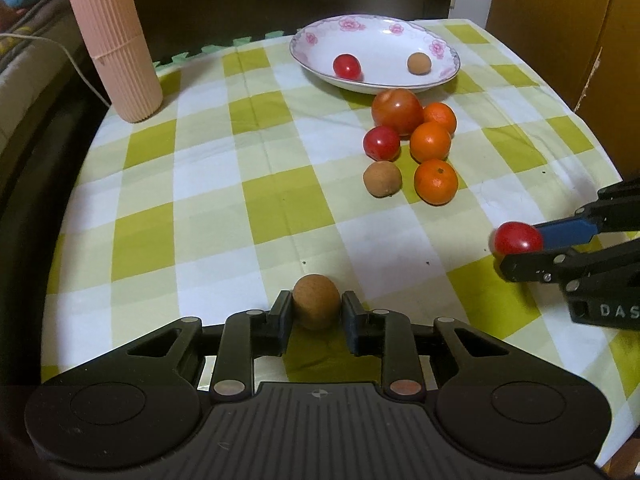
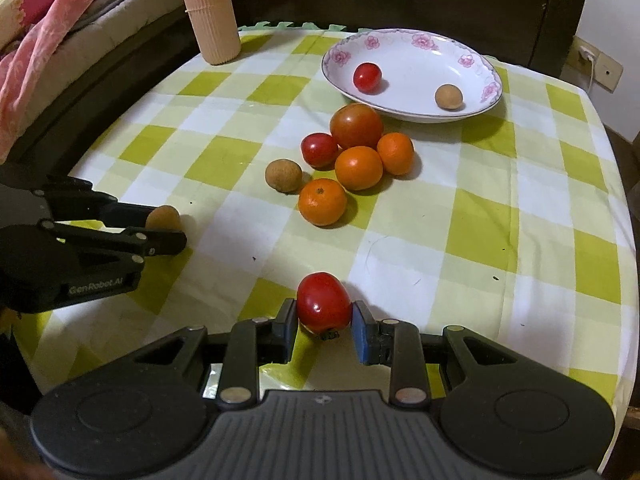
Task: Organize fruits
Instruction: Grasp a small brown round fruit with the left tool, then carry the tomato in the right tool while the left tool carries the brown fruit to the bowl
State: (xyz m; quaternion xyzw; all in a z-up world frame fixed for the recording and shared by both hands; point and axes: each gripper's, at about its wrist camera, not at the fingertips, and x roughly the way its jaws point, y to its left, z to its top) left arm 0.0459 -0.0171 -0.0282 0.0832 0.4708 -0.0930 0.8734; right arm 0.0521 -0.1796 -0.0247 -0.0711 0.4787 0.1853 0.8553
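The left gripper [image 1: 316, 312] has its fingers clamped on a rough, matte brown fruit [image 1: 316, 300]; the right gripper [image 2: 324, 320] pinches a glossy red tomato [image 2: 323, 303], its stem end half hidden. Both are well short of the flowered china bowl [image 2: 412, 114] on the checked-cloth surface [image 2: 500, 216], loose fruit lying just before the bowl.

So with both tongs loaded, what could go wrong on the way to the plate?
The brown fruit sits at the very tips of the left tongs, so it may slip out. The right tongs could bruise the soft red tomato. Fruit already in the plate may roll when more lands.
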